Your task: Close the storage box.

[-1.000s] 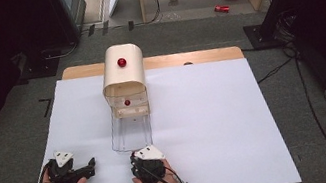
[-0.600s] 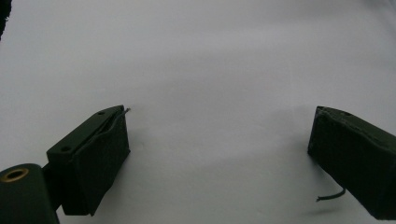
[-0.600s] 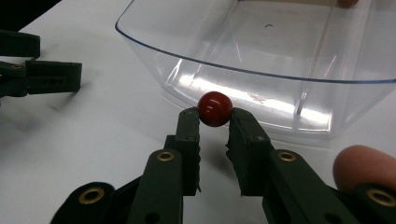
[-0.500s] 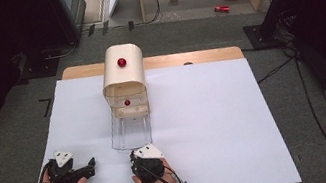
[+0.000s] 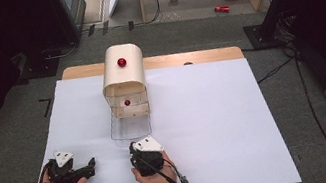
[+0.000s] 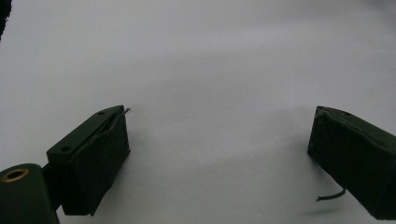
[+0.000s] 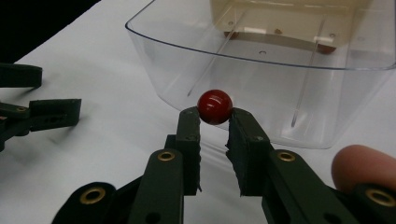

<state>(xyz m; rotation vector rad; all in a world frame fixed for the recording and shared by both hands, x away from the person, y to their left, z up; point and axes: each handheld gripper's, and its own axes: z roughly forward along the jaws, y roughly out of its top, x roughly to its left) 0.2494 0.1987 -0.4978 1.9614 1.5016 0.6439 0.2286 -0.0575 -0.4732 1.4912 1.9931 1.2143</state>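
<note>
A light wooden cabinet (image 5: pixel 123 80) with a rounded top and a red knob (image 5: pixel 121 62) stands at the table's far middle. A clear plastic drawer (image 5: pixel 129 125) (image 7: pixel 280 74) sticks out of its base toward me. A small red ball knob (image 7: pixel 215 106) sits at the drawer's front wall. My right gripper (image 5: pixel 134 148) (image 7: pixel 215 117) is shut on this knob, pinching it between the jaw tips. My left gripper (image 5: pixel 90 165) (image 6: pixel 219 140) rests on the white table near the front left, open, with nothing between its jaws.
A white sheet (image 5: pixel 218 127) covers the table, and a strip of wooden edge (image 5: pixel 185 58) shows at the back. A second small red knob (image 5: pixel 127 102) sits on a wooden drawer above the clear one. Dark floor surrounds the table, with cables at the right.
My right gripper has crept slightly toward the cabinet, and the clear drawer seems to stick out a little less. The left gripper has stayed where it was.
</note>
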